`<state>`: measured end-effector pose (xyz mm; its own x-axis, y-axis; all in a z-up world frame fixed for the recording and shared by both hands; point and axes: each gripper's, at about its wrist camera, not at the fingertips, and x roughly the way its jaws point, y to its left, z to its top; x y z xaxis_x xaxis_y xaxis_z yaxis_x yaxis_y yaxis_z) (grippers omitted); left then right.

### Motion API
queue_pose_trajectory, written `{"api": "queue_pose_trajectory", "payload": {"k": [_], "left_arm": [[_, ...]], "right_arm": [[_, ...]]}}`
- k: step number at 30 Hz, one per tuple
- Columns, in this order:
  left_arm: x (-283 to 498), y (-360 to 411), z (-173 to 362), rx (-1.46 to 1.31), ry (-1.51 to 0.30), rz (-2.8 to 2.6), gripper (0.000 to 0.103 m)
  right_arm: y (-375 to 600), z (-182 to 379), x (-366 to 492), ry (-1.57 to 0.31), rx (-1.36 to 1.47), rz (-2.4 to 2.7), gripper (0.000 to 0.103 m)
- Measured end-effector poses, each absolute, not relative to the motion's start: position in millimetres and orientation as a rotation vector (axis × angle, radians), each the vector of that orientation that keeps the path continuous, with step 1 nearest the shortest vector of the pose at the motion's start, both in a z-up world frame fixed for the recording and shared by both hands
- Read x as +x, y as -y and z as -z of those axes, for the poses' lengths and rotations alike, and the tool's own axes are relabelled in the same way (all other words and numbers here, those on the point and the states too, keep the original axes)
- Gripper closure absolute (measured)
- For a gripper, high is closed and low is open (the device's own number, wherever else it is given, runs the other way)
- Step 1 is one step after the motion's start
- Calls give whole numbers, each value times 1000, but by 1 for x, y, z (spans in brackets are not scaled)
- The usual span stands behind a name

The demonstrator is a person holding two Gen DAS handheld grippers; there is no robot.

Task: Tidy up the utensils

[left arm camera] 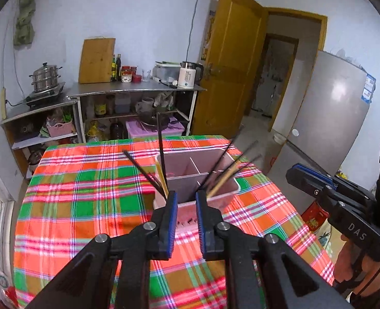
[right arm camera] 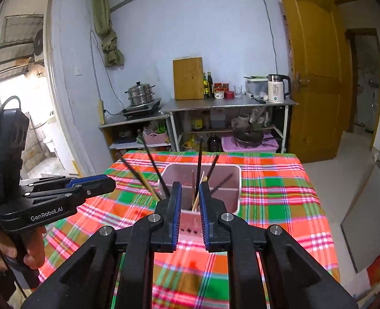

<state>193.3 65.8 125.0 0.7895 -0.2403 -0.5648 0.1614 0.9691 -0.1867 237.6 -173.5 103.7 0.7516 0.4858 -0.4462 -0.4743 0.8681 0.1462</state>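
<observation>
A pink divided utensil holder (left arm camera: 210,197) stands on the plaid tablecloth (left arm camera: 87,206); it also shows in the right wrist view (right arm camera: 223,200). Several dark chopsticks (left arm camera: 161,149) and a light wooden one (left arm camera: 222,182) lean out of it, also seen in the right wrist view (right arm camera: 199,167). My left gripper (left arm camera: 186,195) is open and empty, just in front of the holder. My right gripper (right arm camera: 190,188) is open and empty at the holder's near rim. Each gripper shows from the side in the other's view: the right one (left arm camera: 311,177) and the left one (right arm camera: 97,184).
A kitchen counter (left arm camera: 135,90) with steamer pot (left arm camera: 45,77), cutting board (left arm camera: 97,60), bottles and kettle (left arm camera: 188,76) stands behind the table. A yellow door (left arm camera: 228,64) and a grey fridge (left arm camera: 331,118) are at the right.
</observation>
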Motion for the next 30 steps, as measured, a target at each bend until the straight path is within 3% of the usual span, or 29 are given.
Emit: {"api": "queue_pose_trajectory", "payload": {"k": [1, 3, 19, 30], "left_arm": [[186, -64, -123, -138, -615, 216, 76], [171, -60, -117, -138, -601, 206, 74], [77, -39, -61, -76, -561, 81, 74], [66, -42, -51, -87, -558, 72, 74]], "right_arm": [[176, -102, 230, -489, 26, -519, 89], [179, -99, 218, -487, 28, -513, 88], [184, -45, 135, -518, -23, -481, 87], [188, -35, 122, -526, -26, -475, 87]]}}
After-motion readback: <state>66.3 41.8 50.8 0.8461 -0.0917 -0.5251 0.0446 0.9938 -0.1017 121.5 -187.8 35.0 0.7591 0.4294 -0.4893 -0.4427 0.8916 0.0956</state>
